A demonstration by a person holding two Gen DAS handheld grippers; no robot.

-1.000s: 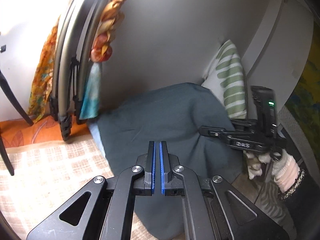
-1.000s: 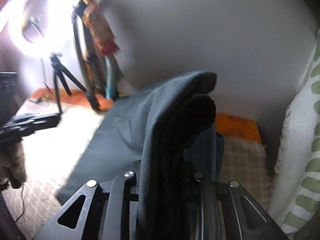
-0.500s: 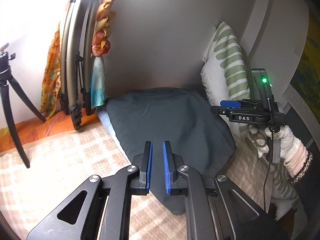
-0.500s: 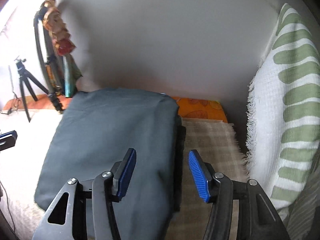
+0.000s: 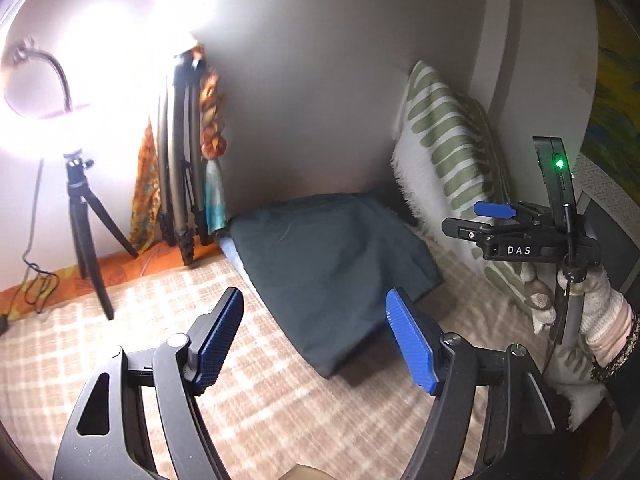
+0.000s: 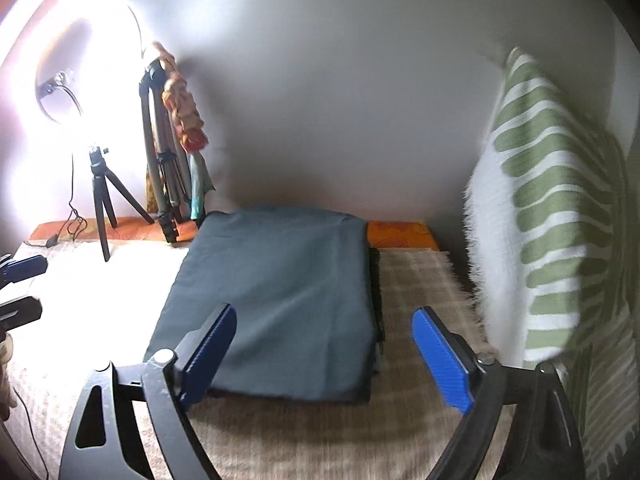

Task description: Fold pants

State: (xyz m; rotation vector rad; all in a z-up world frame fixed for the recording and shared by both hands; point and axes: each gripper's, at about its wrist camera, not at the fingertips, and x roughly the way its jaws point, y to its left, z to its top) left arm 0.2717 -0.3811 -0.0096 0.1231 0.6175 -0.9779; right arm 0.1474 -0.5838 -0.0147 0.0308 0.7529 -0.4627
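- Left tool (image 5: 314,342) and right tool (image 6: 324,354): jaws have just been opening, now wide apart, nothing between them.
- Pants (image 6: 280,296): folded flat on the checked blanket (image 6: 416,280), beside the striped pillow (image 6: 552,216).
- They look soft, light and floppy; best to pinch at the layered edge or corners.

Only one readable marking: white capital letters "DAS" on the black body of the right claw (image 5: 494,220), seen from the left wrist view. Printed on its side face, below the blue pad and beside the hanging cable. No other text, number or brand legible in either view.
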